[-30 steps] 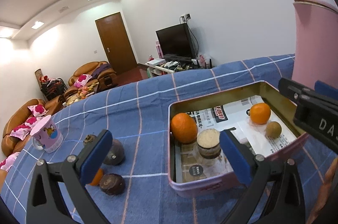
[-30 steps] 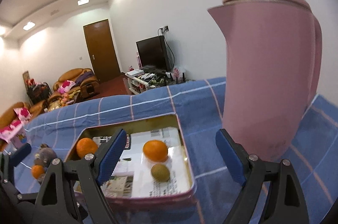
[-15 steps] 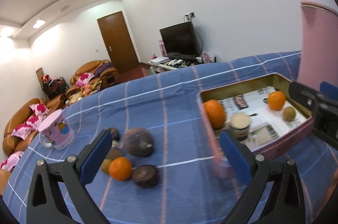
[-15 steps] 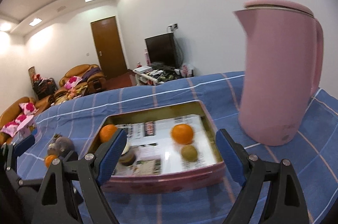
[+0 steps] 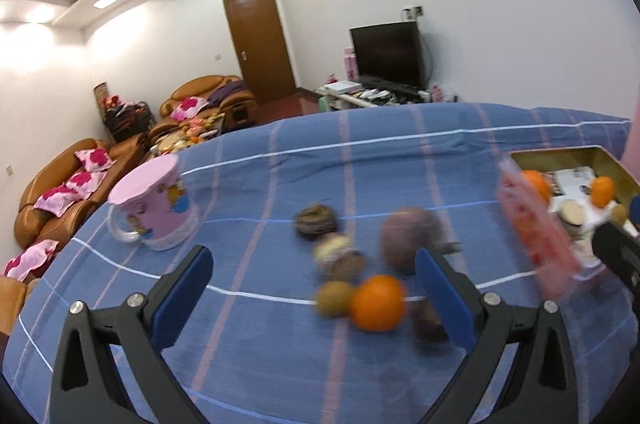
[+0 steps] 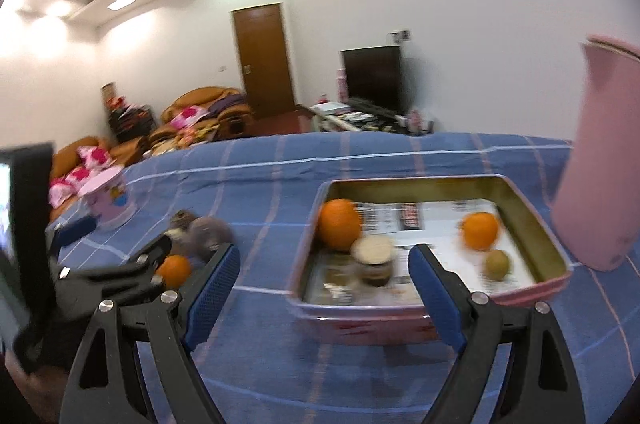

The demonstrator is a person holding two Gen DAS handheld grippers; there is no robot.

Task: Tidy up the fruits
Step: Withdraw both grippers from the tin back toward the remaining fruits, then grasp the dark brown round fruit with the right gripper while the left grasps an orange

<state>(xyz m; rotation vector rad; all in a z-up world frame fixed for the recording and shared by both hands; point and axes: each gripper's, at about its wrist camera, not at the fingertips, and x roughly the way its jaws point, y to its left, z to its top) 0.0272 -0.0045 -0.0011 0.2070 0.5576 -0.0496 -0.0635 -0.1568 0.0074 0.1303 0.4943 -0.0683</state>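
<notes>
A loose pile of fruit lies on the blue checked cloth: an orange, a kiwi, a big brown-purple fruit and several dark round fruits. My left gripper is open and empty, just in front of the pile. A pink tin tray holds two oranges, a kiwi and a small jar. My right gripper is open and empty, in front of the tray. The left gripper also shows at the left of the right wrist view.
A pink mug stands at the cloth's left. A tall pink kettle stands right of the tray. The table's far edge gives onto a living room with sofas, a door and a TV.
My left gripper has swung left from the tray to the loose fruit pile. My right gripper has also turned left, away from the kettle, and now faces the tray.
</notes>
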